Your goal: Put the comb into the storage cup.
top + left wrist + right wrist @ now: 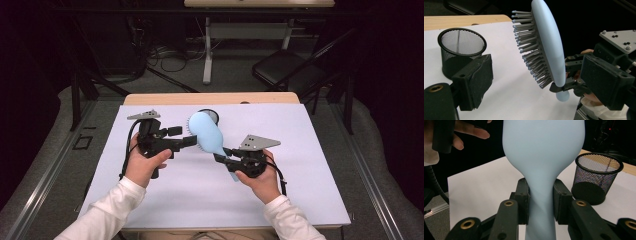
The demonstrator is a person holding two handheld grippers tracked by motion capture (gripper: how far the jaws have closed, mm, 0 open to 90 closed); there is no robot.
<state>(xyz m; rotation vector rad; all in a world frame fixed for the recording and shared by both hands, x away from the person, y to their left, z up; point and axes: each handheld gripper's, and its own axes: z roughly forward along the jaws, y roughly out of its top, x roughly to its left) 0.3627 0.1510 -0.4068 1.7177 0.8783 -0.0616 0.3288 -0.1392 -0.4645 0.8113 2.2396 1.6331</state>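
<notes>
The worktop [310,200] is covered by a large white sheet [190,195], with a strip of bare wood showing along its far edge. Beyond it, on the floor, stand a dark chair [282,70] and the legs of another table.

Above the middle of the sheet, lifted clear of it, is a pale blue hairbrush [207,132]. Its oval head points toward the far side, and its handle slopes down toward the person's right. In the left gripper view the brush stands nearly upright, its grey bristles [531,52] facing a black mesh cup [461,50]. That cup rests on the sheet just behind the brush head.

The right hand-held gripper [226,161] is clamped on the narrow neck of the handle. The right gripper view shows both black pads pressing the blue handle from either side, with the handle's end passing down between the jaws.

The left hand-held gripper [184,137] is level with the brush head, on its bristle side. Its jaws stand well apart and hold nothing. In its own view one padded finger [474,82] is at the lower left, the other at the lower right, and the brush is between and beyond them, untouched.
</notes>
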